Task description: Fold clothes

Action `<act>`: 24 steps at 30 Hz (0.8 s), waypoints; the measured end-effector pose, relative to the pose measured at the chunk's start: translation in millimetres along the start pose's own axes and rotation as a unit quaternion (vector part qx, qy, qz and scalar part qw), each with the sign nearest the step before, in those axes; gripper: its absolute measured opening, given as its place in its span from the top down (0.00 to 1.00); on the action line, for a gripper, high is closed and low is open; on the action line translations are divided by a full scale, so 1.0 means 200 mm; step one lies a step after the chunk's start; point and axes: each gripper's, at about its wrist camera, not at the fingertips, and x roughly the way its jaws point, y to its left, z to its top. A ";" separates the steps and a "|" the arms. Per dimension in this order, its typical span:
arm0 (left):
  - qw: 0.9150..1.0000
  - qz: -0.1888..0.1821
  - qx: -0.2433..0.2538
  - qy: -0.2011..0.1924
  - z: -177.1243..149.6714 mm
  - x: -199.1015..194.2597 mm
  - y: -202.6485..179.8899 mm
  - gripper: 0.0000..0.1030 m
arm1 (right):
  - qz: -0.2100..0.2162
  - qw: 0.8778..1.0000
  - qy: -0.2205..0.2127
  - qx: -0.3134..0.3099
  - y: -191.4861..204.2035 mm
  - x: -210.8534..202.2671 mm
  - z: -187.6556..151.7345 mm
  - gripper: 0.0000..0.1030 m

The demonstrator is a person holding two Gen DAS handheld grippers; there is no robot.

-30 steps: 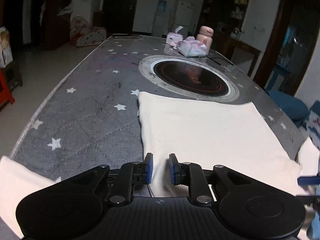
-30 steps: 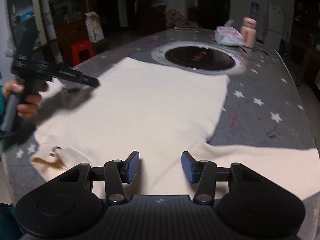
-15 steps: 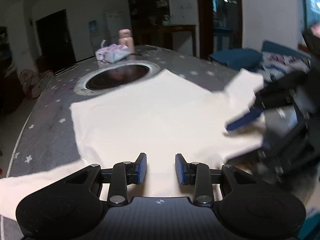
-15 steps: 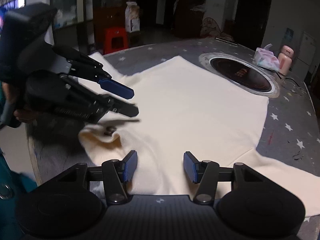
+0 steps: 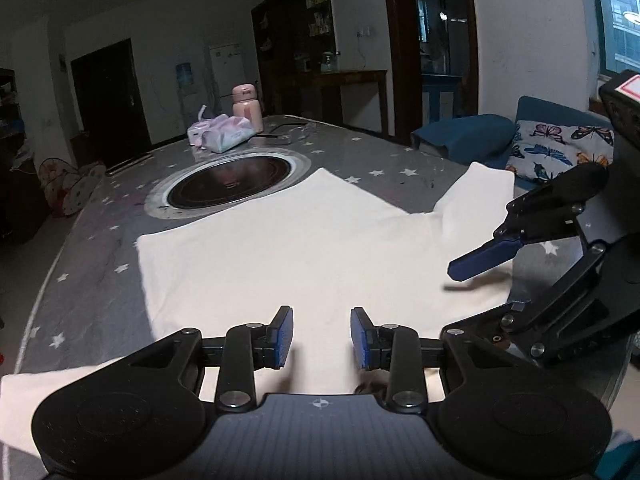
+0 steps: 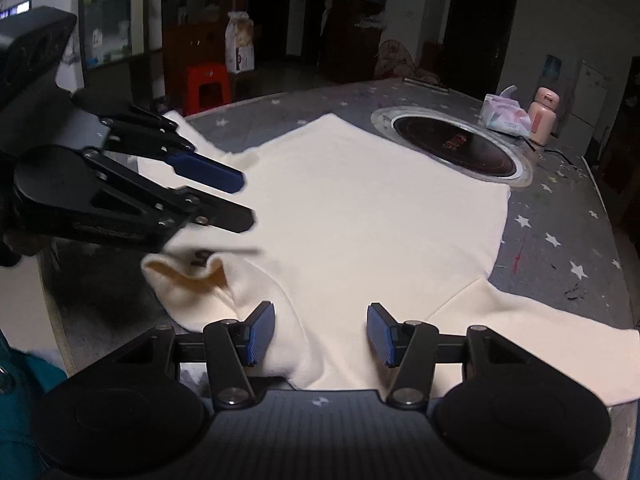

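A cream long-sleeved top point(image 5: 288, 248) lies flat on the grey star-print tablecloth point(image 5: 92, 264), one sleeve point(image 6: 540, 336) spread to the right. Its collar point(image 6: 192, 276) is rumpled at the near table edge. My left gripper point(image 5: 321, 336) hovers open just over the shoulder area, with nothing between its blue pads. My right gripper point(image 6: 320, 334) is open over the near hem beside the collar, also holding nothing. Each one shows in the other's view: the right gripper point(image 5: 464, 296) at the right, the left gripper point(image 6: 244, 200) at the left above the collar.
A round inset burner point(image 5: 232, 184) sits just beyond the top. Behind it stand a tissue pack point(image 5: 222, 136) and a pink bottle point(image 5: 247, 106). A blue sofa with a butterfly cushion point(image 5: 560, 148) lies past the table's right edge, a red stool point(image 6: 208, 84) past the left.
My left gripper swung from the garment's left edge to the collar end and its jaws widened a little. The right gripper turned toward it. Both now sit close together, nearly still since the middle frames.
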 end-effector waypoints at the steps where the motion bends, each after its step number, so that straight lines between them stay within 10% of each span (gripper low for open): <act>1: 1.000 -0.004 0.002 0.005 -0.01 0.02 -0.01 0.67 | -0.001 1.000 -0.003 0.007 -0.01 -0.01 0.00 0.49; 12: 1.000 0.003 0.028 0.010 -0.05 0.04 -0.07 0.59 | -0.067 0.991 -0.024 0.117 -0.32 -0.16 -0.07 0.49; 24: 1.000 0.005 0.007 0.010 0.01 0.04 -0.06 0.50 | -0.234 0.914 -0.028 0.331 -1.03 -0.19 -0.35 0.55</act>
